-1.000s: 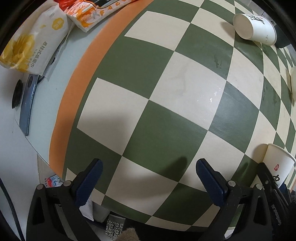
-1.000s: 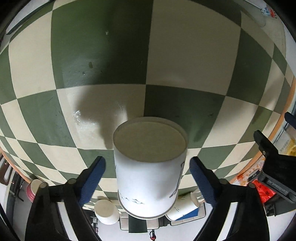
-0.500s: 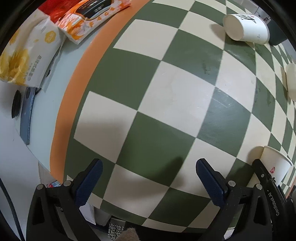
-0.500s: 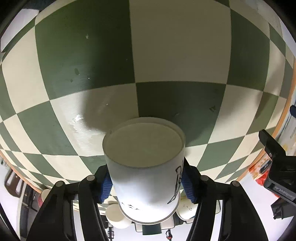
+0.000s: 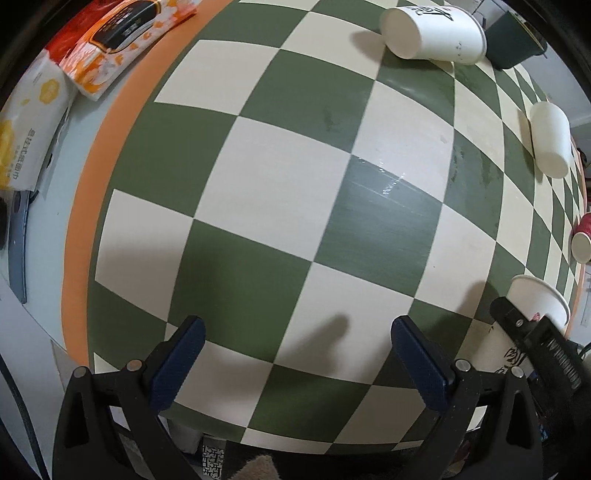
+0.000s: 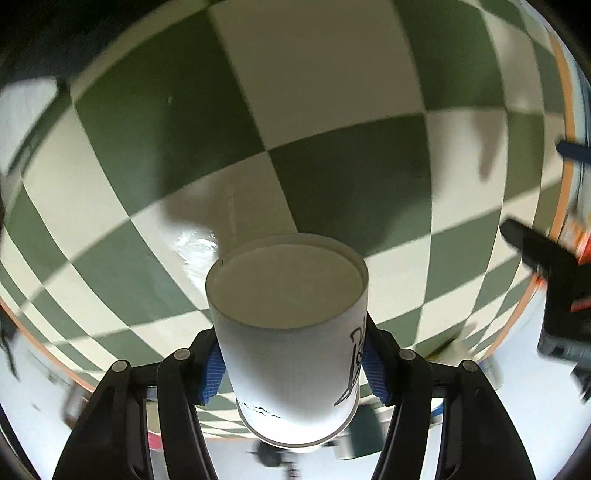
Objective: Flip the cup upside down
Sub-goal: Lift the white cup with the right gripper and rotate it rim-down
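Observation:
My right gripper (image 6: pixel 293 363) is shut on a white paper cup (image 6: pixel 291 332) with black script; its blue pads press both sides. The cup's flat base faces the camera and its rim points back toward me. It hangs above the green and cream checkered table (image 6: pixel 332 110). In the left wrist view the same cup (image 5: pixel 532 314) shows at the lower right, partly behind the right gripper's black body (image 5: pixel 546 347). My left gripper (image 5: pixel 295 365) is open and empty, low over the table's near edge.
A white cup (image 5: pixel 432 33) lies on its side at the far edge next to a dark green container (image 5: pixel 513 40). Another white cup (image 5: pixel 550 144) lies at the right, a red cup (image 5: pixel 583 240) beyond it. Tissue packs (image 5: pixel 110 40) lie at the left past the orange border.
My right gripper closed on the cup, lifted it off the table and is swinging, with the background blurred. My left gripper shifted so more of the table's right side shows.

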